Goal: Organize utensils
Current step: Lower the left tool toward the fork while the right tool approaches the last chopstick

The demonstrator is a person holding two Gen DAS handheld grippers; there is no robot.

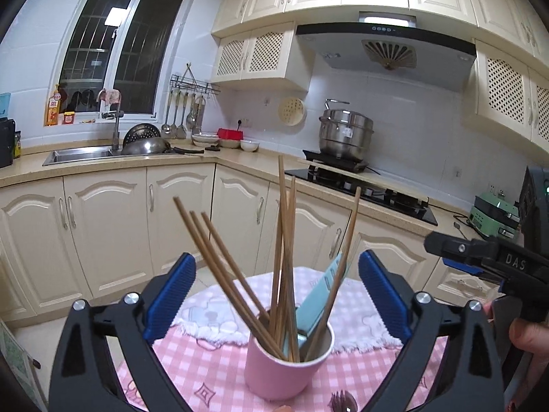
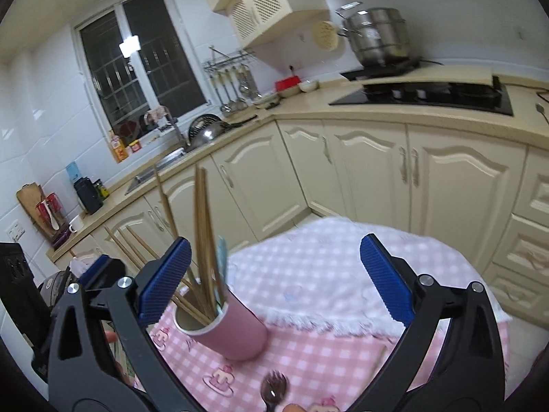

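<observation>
Chopsticks [image 1: 284,257] are seen standing bundled in a pink cup [image 1: 281,367], fanned out at different tilts, with a pale blue flat utensil [image 1: 322,295] leaning among them. The cup is set upright on the surface [image 1: 206,360], which is covered by a pink checked cloth; a white fringed cloth [image 1: 212,319] is laid just behind it. The left tongs [image 1: 276,295] are held wide apart, with the cup and chopsticks framed between the blue pads but not touched. The right tongs [image 2: 274,278] are likewise spread apart and clamped on nothing; the cup is seen beside their left pad. A dark spork [image 2: 272,389] is seen lying on the cloth near the cup.
</observation>
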